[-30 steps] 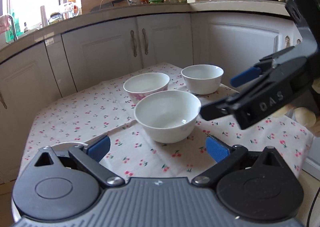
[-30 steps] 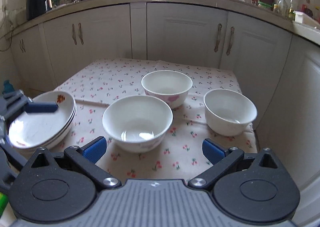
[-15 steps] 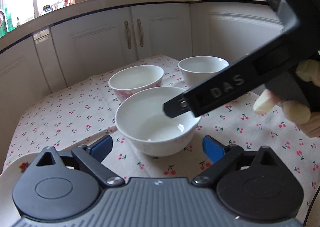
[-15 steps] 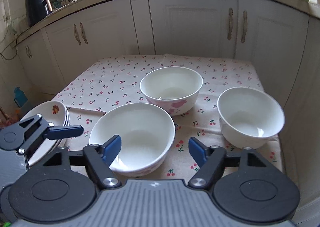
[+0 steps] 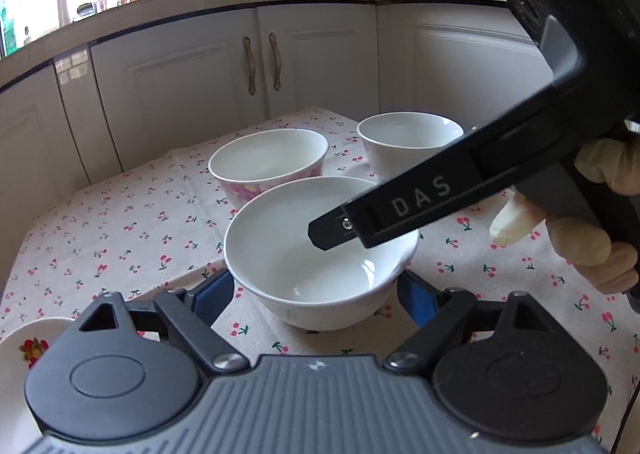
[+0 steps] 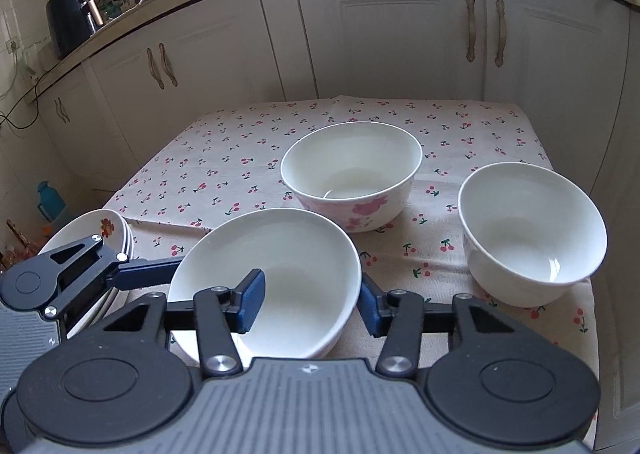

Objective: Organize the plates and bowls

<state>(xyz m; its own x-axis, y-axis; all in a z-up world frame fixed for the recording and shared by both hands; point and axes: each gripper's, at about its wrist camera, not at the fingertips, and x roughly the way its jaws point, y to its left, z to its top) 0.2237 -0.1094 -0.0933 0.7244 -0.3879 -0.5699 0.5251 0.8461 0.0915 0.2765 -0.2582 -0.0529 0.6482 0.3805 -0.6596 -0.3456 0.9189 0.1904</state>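
A plain white bowl (image 5: 304,254) (image 6: 296,254) stands at the near side of the cherry-print tablecloth (image 6: 240,142). My left gripper (image 5: 316,294) has a blue pad on either side of its lower body, and the jaws are closing. One of its fingers (image 6: 148,274) reaches the bowl's left rim in the right wrist view. My right gripper (image 6: 312,302) straddles the bowl's right wall, one pad inside and one just outside. Its jaws are closing too, and bare white shows between the inner pad and the rim. Its finger (image 5: 332,230) dips into the bowl.
A pink-flowered bowl (image 6: 352,174) (image 5: 268,158) sits just behind, and a smaller white bowl (image 6: 528,222) (image 5: 408,134) stands at the right edge. Stacked plates (image 6: 100,226) with a red flower rest at the left corner. White kitchen cabinets (image 6: 400,34) wall in the far side.
Both grippers moved in on the near white bowl and their jaws narrowed. The right gripper's left pad went from outside the bowl to inside it.
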